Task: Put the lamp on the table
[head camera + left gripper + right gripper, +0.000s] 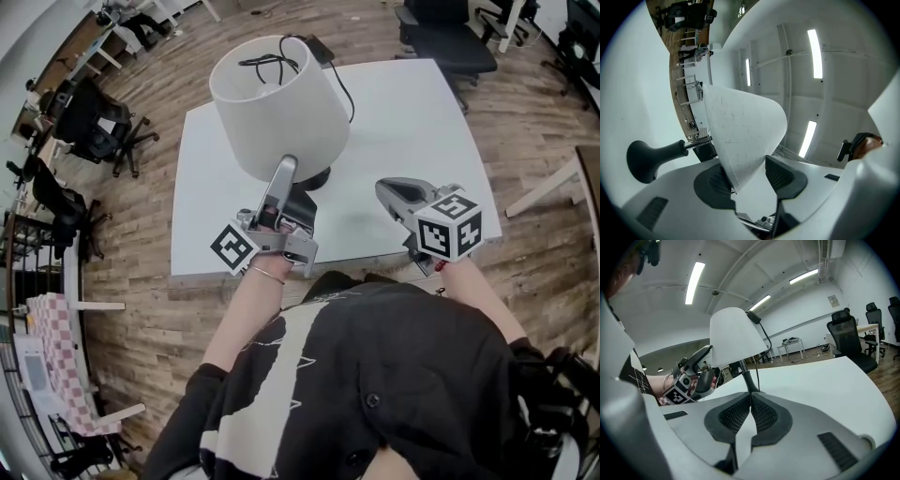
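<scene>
White fabric-shaded lamp [277, 103] with a black base stood upper centre on the white rectangular tabletop [412, 141]. The left hand-held gripper [750, 178] gaped loosely around its shade rim. The right hand-held gripper [750, 413] was closed and empty.

The lamp [278, 103] stands on the table [412, 122], left of centre, with its cord [342, 89] running behind it towards the far edge. My left gripper [287, 169] sits in front of the lamp at the near edge, with the rim of the shade [740, 131] between its jaws. My right gripper [389, 190] sits to the lamp's right over the near part of the table, and an office chair [450, 37] stands behind the far right corner.
</scene>
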The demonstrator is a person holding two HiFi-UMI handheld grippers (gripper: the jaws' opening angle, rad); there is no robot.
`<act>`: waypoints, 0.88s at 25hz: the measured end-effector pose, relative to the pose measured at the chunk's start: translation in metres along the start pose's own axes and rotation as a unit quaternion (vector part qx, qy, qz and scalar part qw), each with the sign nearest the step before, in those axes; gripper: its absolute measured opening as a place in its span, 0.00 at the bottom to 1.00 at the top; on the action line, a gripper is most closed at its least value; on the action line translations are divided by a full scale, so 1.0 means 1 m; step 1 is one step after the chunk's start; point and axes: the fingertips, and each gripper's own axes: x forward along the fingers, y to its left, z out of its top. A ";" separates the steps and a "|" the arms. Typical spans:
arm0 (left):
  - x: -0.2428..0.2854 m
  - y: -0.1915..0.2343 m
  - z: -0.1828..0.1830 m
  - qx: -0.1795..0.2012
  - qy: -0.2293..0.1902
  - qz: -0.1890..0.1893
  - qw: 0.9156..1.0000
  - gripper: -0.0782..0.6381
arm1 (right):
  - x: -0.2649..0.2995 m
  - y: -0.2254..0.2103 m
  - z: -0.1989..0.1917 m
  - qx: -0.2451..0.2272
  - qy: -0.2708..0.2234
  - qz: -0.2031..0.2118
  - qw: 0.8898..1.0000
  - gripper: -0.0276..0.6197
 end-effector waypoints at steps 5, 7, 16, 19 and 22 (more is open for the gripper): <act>-0.008 0.007 -0.001 0.005 0.002 0.032 0.999 0.43 | 0.002 0.003 -0.007 0.009 0.004 -0.002 1.000 0.08; -0.012 0.009 0.000 0.007 -0.001 0.044 0.999 0.43 | 0.003 0.005 -0.009 0.014 0.004 -0.002 1.000 0.08; -0.023 0.015 0.006 0.000 -0.015 0.070 0.997 0.44 | 0.006 0.014 -0.010 0.013 0.006 0.002 1.000 0.08; -0.029 0.019 0.002 -0.002 -0.015 0.077 0.997 0.44 | 0.004 0.016 -0.015 0.014 0.008 0.001 1.000 0.08; -0.031 0.020 0.004 0.004 -0.011 0.081 0.997 0.43 | 0.004 0.018 -0.013 0.014 0.006 -0.002 1.000 0.08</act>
